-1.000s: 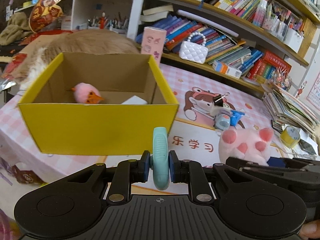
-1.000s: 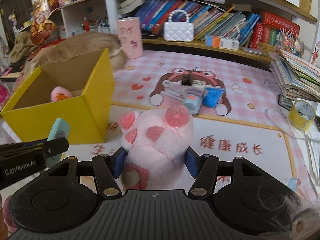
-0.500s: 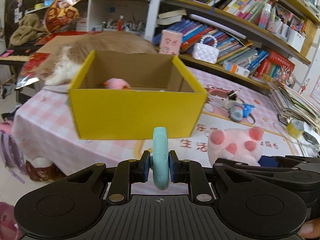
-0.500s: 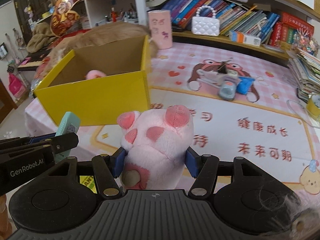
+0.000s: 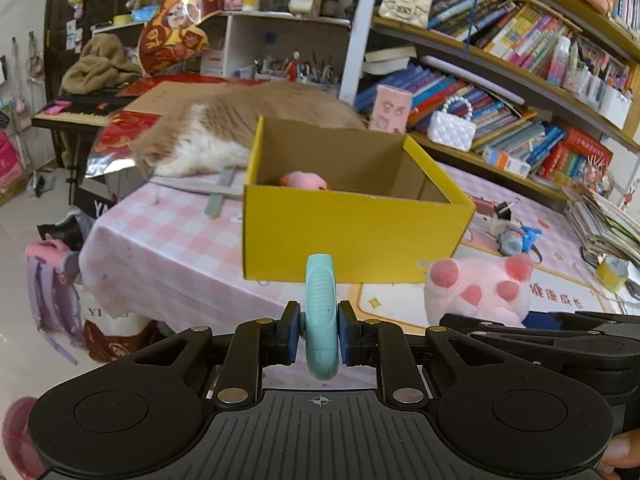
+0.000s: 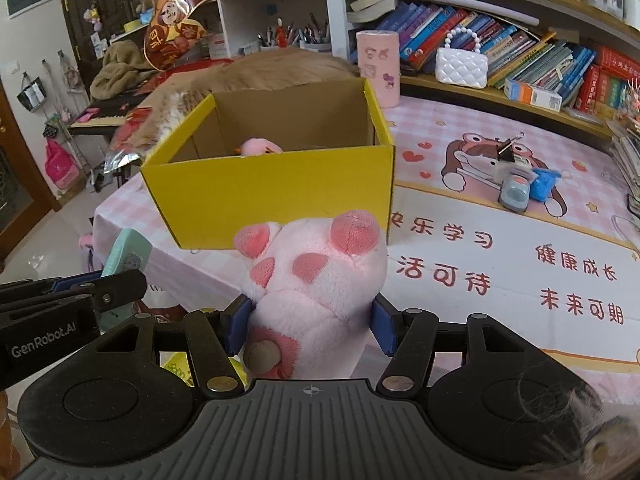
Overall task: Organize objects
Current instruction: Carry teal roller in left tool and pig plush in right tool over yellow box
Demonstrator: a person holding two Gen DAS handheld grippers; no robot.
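The left gripper tilts down toward the table, its pads pinching a slim teal object, perhaps a small case, held on edge just short of the yellow cardboard box. Beside it, the right gripper angles down likewise, clamped on a pink plush paw. A pink plush toy lies inside the box.

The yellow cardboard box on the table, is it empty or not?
Not empty. A small pink plush toy lies inside the open yellow cardboard box.
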